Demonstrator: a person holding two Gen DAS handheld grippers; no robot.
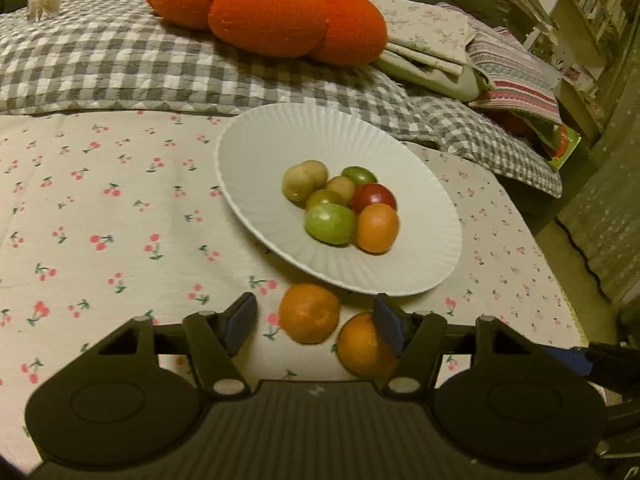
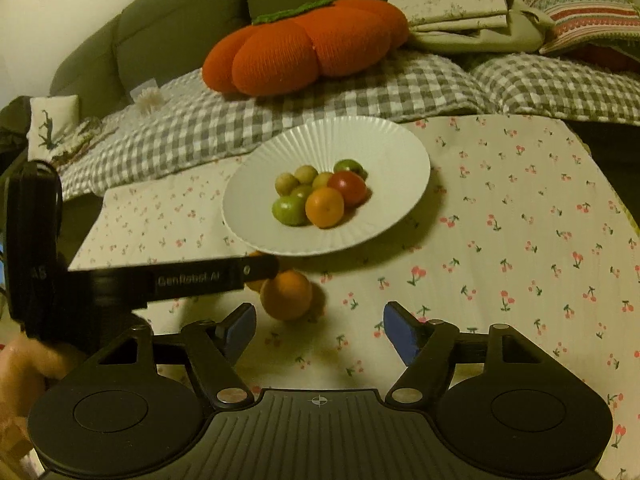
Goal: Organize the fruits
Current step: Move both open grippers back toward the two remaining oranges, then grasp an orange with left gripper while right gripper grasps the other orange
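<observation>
White fluted plate (image 1: pixel 248 140) in the middle of the cherry-print cloth (image 1: pixel 100 200), already filled with a tight cluster of small fruit: green ones, a red one, brownish ones like kiwis, and one orange citrus at the near side. Probably placed there as the collecting dish, with the deep centre keeping round fruit from rolling off. Outside the plate, on the cloth just before its near rim, two loose pieces: first mandarin (image 1: pixel 310 312) and second mandarin (image 1: pixel 362 346), close beside each other, perhaps touching; hard to say. Most likely left for last, not yet sorted. Left gripper (image 1: pixel 314 324) open, tilted down toward the cloth, blue pads standing at both sides of the first mandarin but not pressing on it, with clear cloth visible between the left pad and the peel. Second mandarin partly hidden behind the right pad, so a risk of a push on it at closing. Right gripper (image 2: pixel 320 330) open too, with nothing between the jaws, only cloth. From the right wrist view, one mandarin ahead and slightly to the left of the jaws, near but apart, with the left tool's finger crossing just above it. Behind everything, orange pumpkin cushion (image 1: pixel 260 12) on a grey checked blanket (image 1: pixel 100 72), not a part of the job.
</observation>
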